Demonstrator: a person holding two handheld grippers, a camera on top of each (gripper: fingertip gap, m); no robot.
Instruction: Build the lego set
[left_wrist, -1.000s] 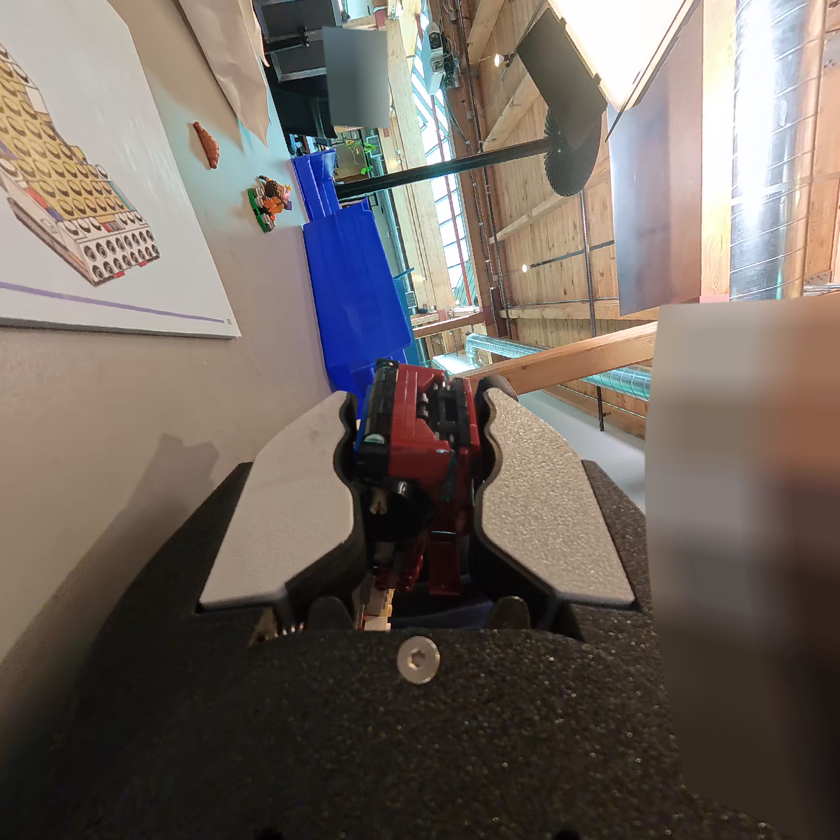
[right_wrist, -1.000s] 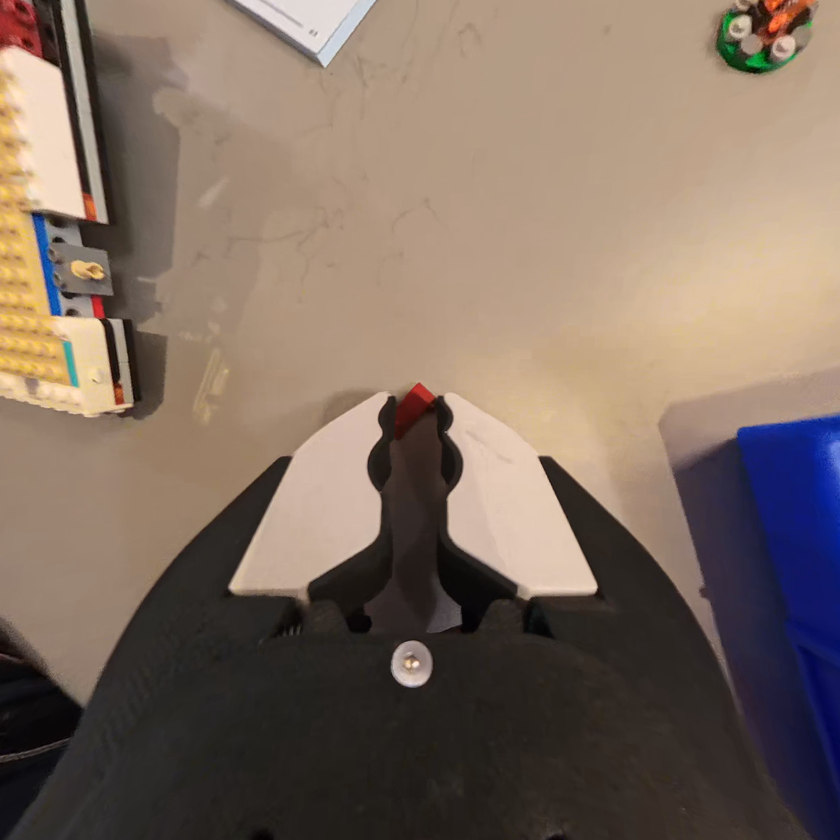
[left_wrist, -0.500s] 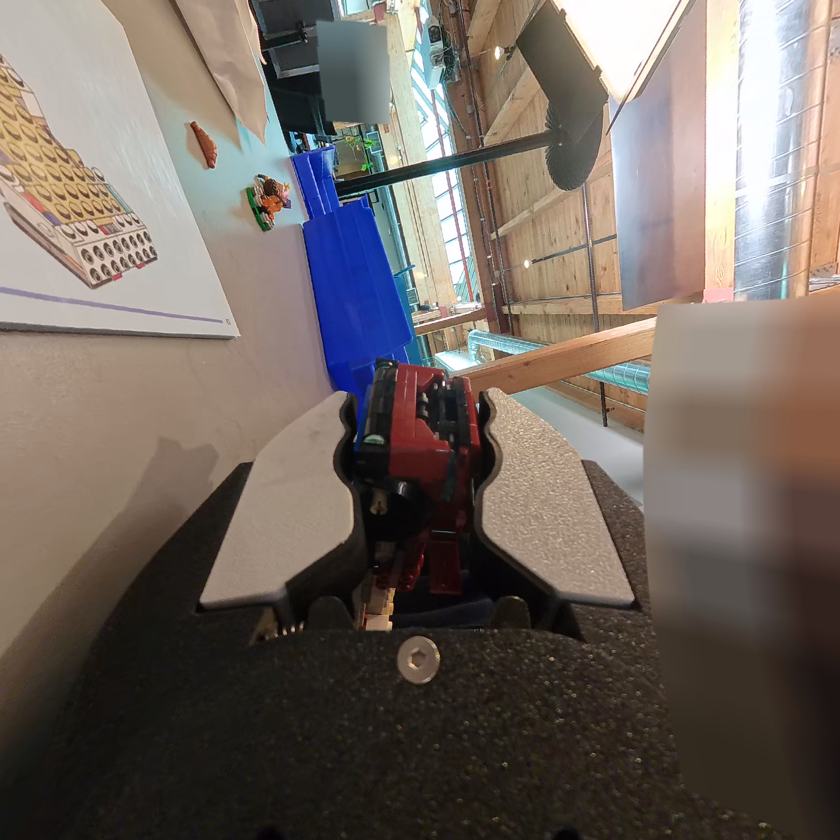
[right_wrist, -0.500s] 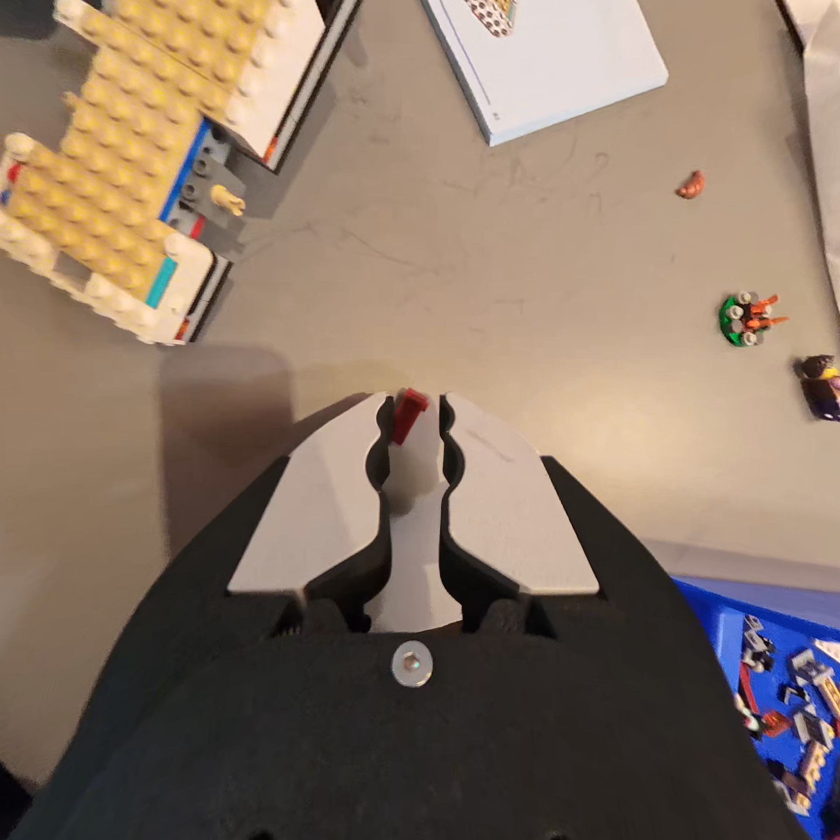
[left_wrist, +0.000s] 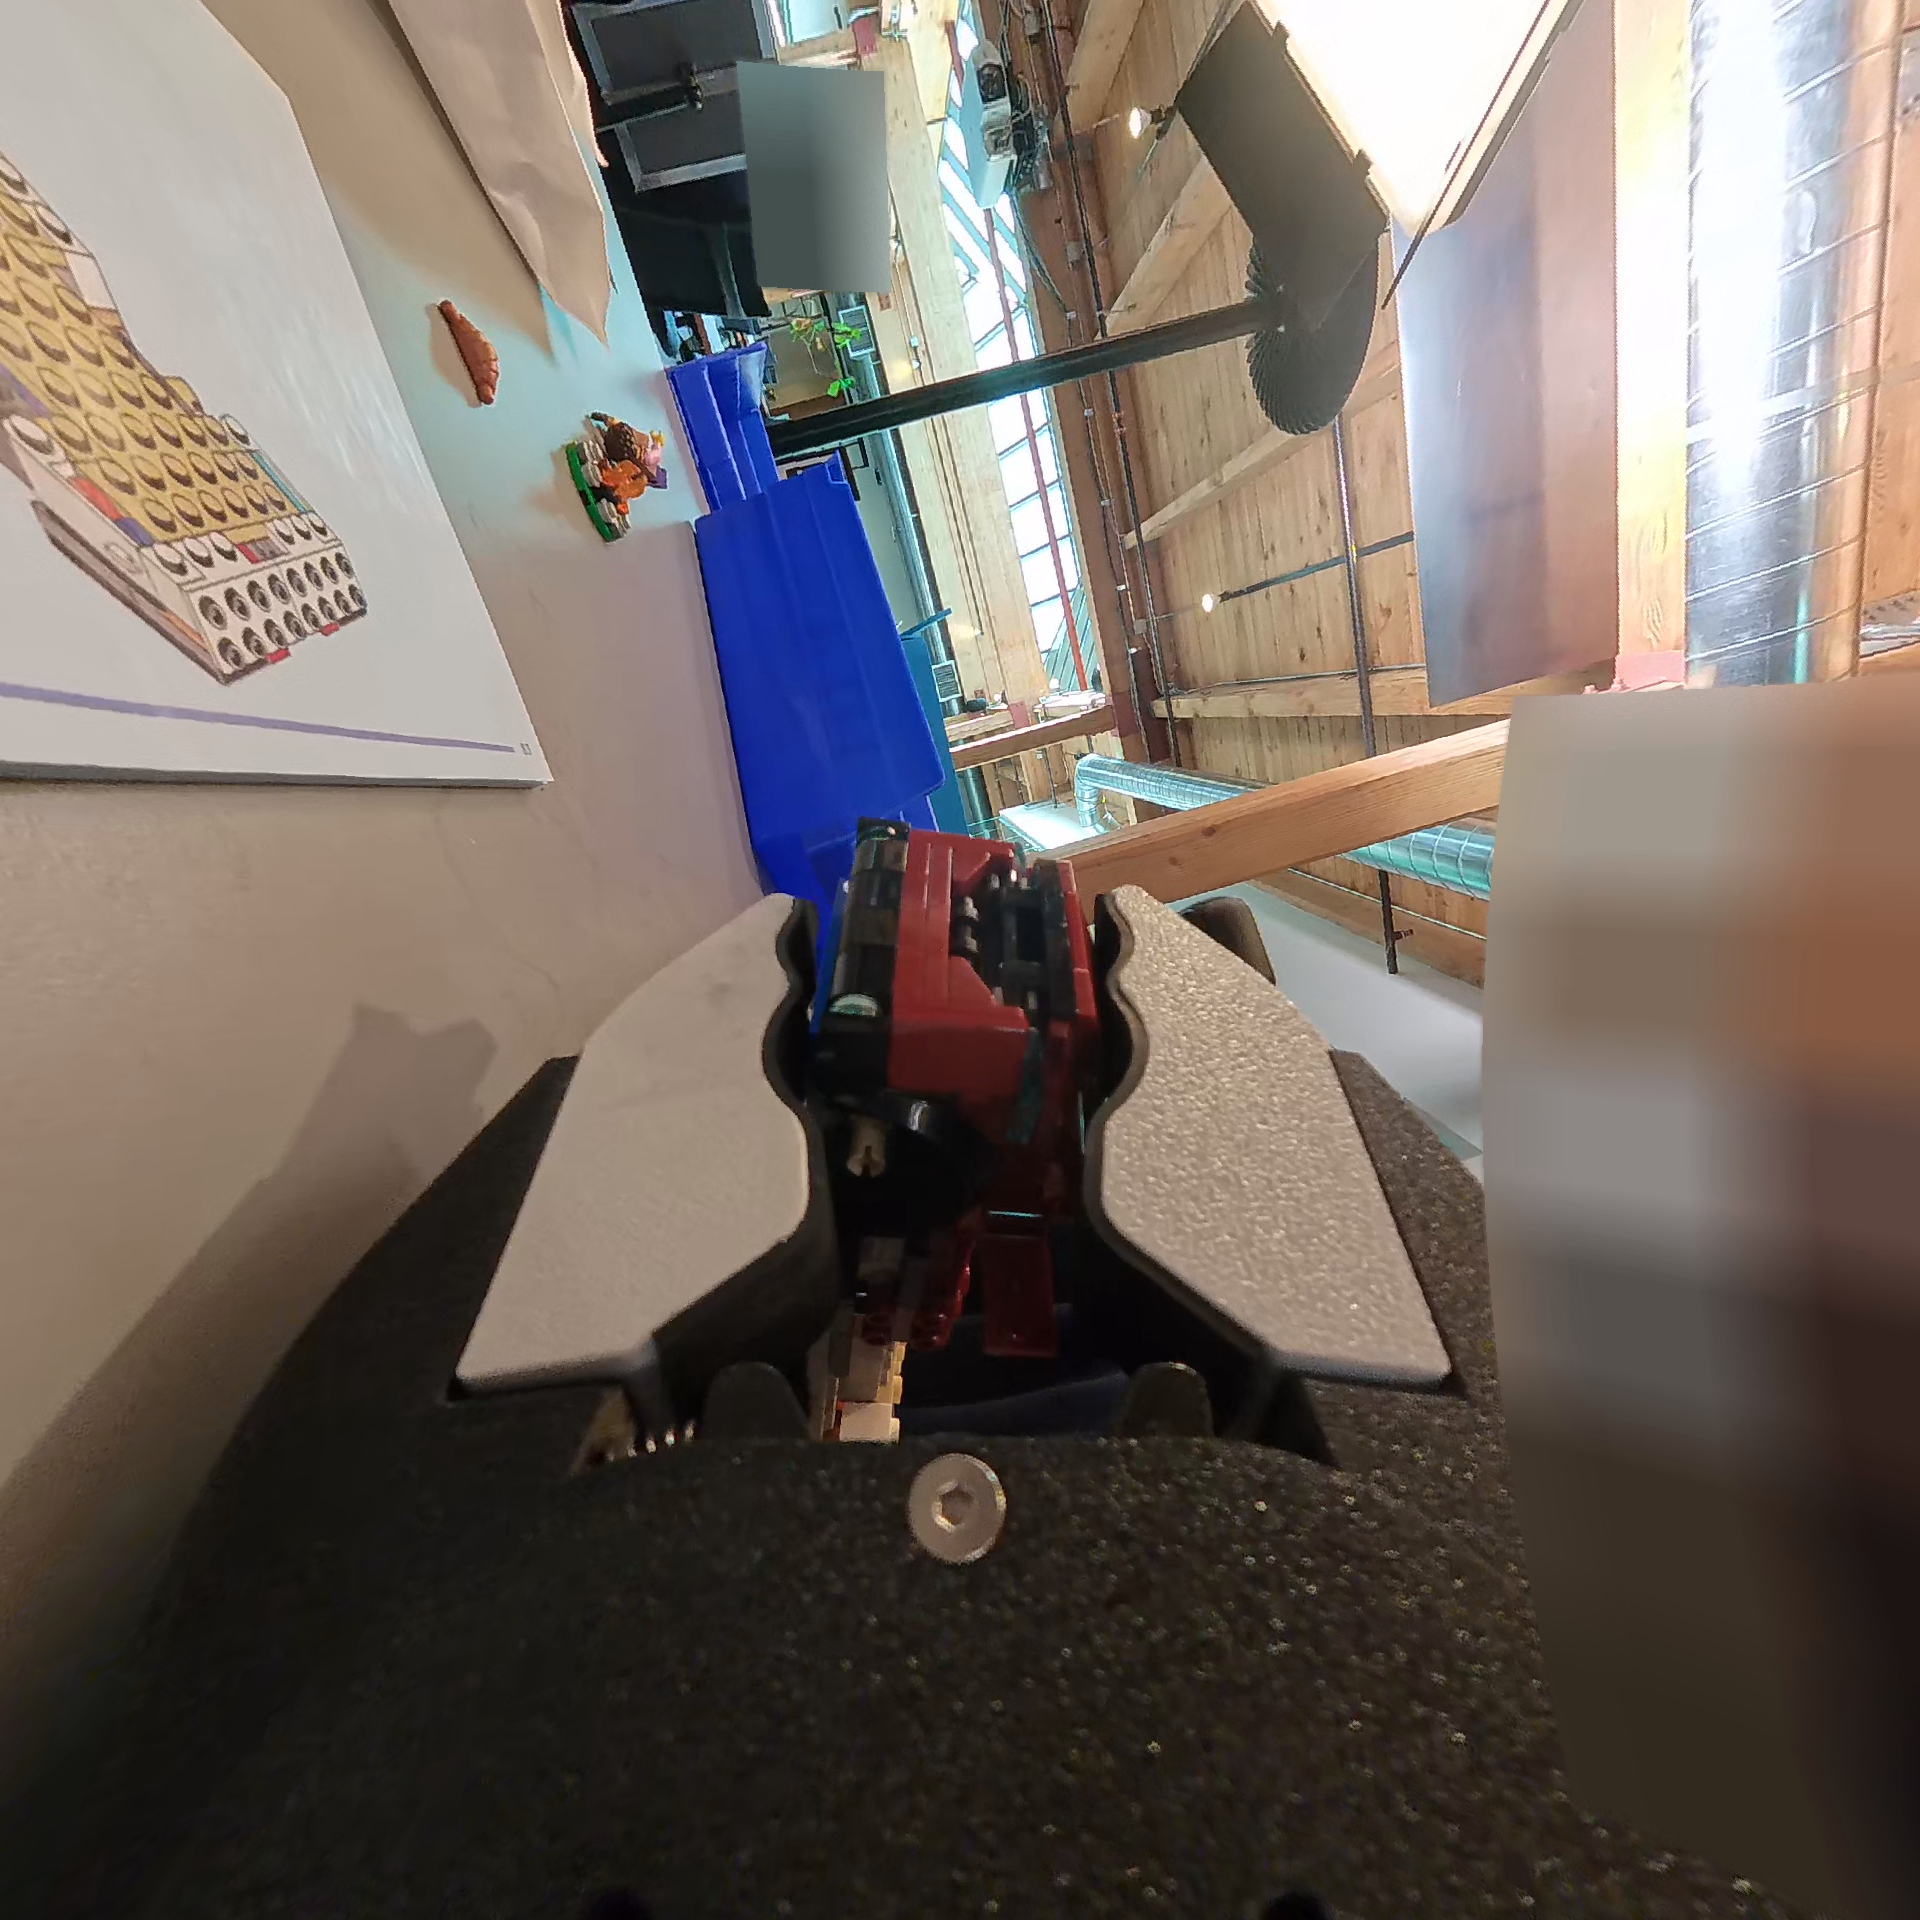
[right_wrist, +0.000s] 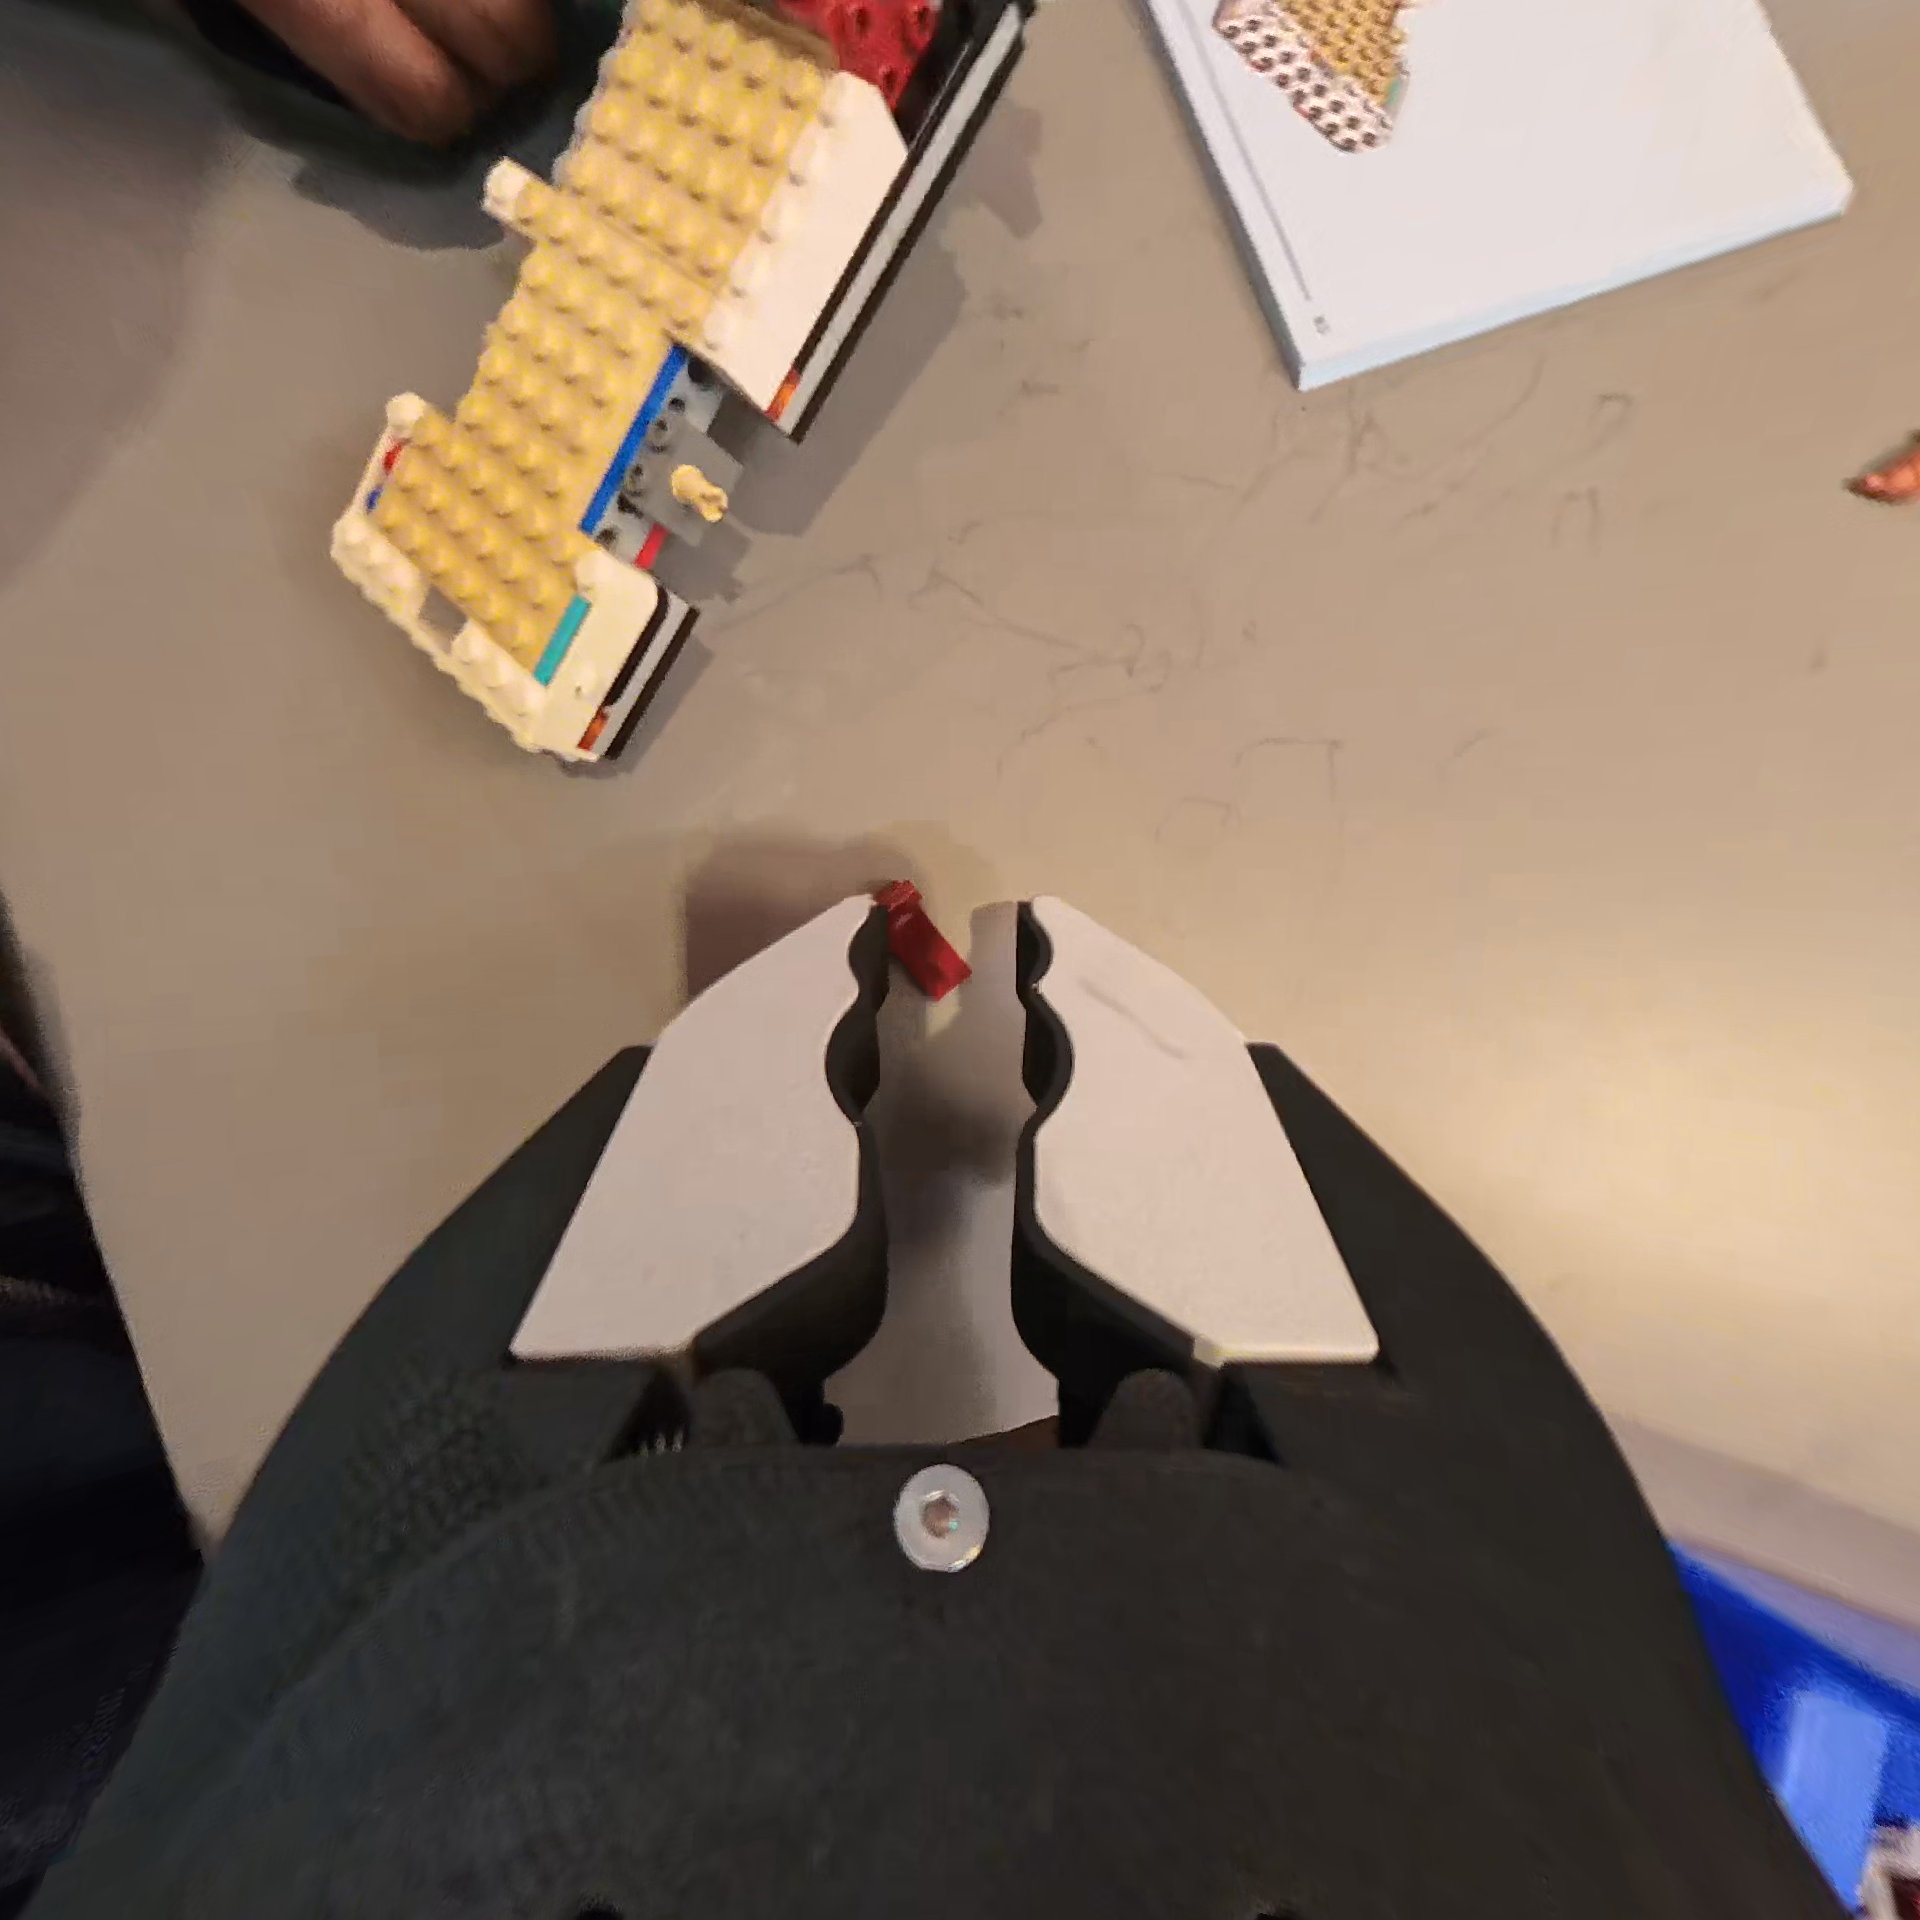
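A red and black brick model (left_wrist: 951, 997) is clamped in the left gripper (left_wrist: 948, 935). Beside the yellow brick model (right_wrist: 582, 395), a small red piece (right_wrist: 923, 943) lies against one fingertip (right_wrist: 847, 925) of the parted right gripper (right_wrist: 945, 920); it should be centred before being squeezed.

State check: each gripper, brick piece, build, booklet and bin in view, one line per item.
left gripper: shut on the red and black brick assembly, pads pressing both its sides.
right gripper: open; small red brick leans on its left finger, clear of the right one.
tan and white build: lying on the table, incomplete, a hand at its far end.
instruction booklet: open, flat.
blue bin: on the table; contents hidden.
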